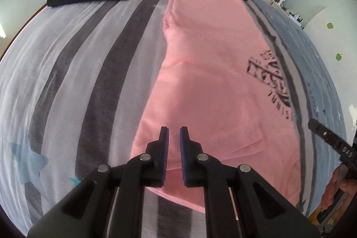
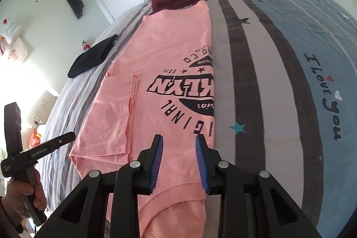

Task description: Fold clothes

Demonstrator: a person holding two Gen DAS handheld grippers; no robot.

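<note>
From the left wrist, the left tongs point(image 1: 174, 133) tilt steeply down over the near end of the pink shirt point(image 1: 207, 73), their pads nearly together with nothing between them. The shirt lies flat on the bed point(image 1: 67, 73), its length running straight away from the tongs.

From the right wrist, the right tongs point(image 2: 179, 142) stand narrowly apart above the shirt's collar end, gripping nothing. The shirt stretches ahead, its print point(image 2: 180, 90) upside down, one sleeve point(image 2: 111, 115) folded inward.
</note>
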